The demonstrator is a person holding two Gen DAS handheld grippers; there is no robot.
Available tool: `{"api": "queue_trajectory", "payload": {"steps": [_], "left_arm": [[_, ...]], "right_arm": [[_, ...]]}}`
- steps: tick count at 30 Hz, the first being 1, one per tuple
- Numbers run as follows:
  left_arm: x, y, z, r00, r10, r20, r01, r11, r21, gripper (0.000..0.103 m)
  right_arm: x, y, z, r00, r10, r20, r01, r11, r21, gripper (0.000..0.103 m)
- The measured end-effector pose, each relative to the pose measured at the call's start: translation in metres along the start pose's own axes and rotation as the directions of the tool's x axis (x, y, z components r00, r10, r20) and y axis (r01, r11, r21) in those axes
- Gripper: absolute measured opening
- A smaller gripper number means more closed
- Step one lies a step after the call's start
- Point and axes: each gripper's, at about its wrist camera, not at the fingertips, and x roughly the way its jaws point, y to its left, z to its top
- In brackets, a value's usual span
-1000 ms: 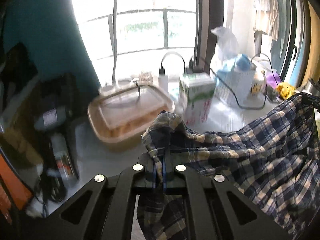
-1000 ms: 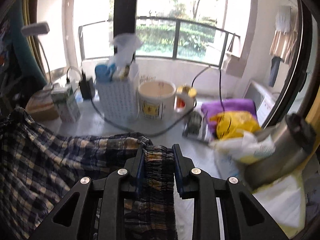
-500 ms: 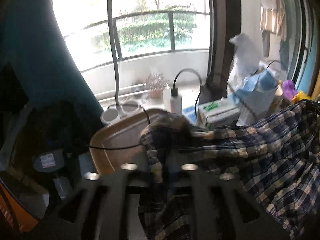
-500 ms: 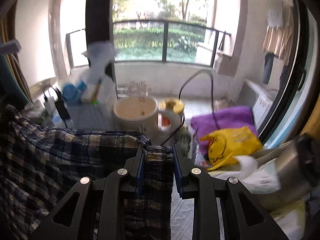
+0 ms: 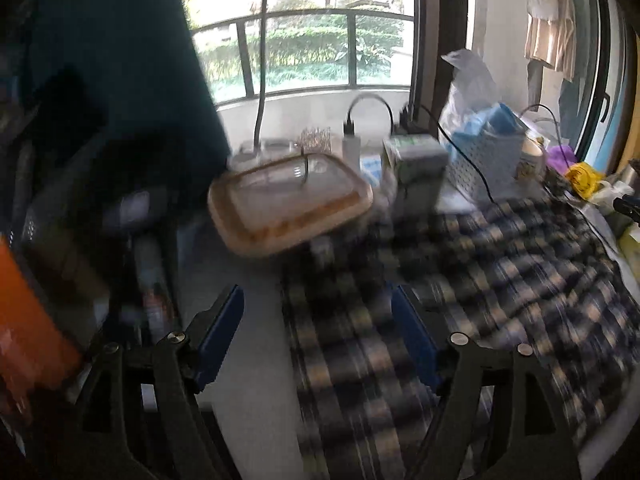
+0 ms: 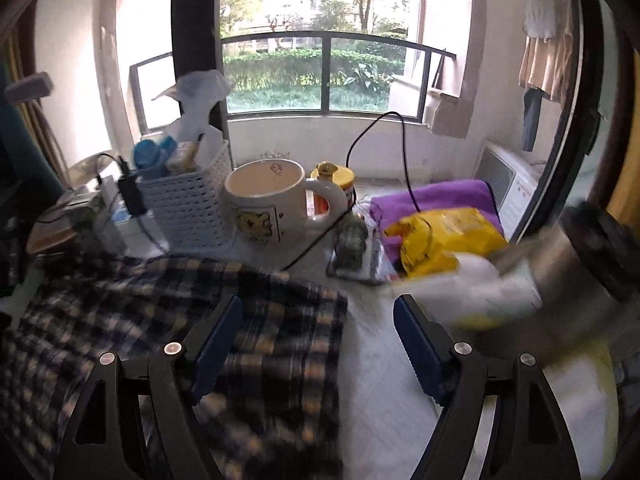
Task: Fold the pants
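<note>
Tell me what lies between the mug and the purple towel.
In the right wrist view, a yellow-lidded jar and a black cable sit between the mug and purple towel.

plaid pants [image 5: 460, 288] between spread left claw [image 5: 318, 340]

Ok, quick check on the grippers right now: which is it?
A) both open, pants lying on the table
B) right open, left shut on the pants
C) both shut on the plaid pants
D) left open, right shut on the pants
A: the left gripper and right gripper both show spread jaws, with the plaid pants lying loose on the table.
</note>
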Motion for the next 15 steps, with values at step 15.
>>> {"api": "queue_trajectory", "payload": {"steps": [15], "left_arm": [[-0.05, -0.036, -0.134, 0.985, -0.122, -0.124, 0.11, 0.988, -0.106, 0.079]], "right_arm": [[-0.082, 0.017, -0.113, 0.99, 0.111, -0.088, -0.118, 0.99, -0.074, 0.065]]}}
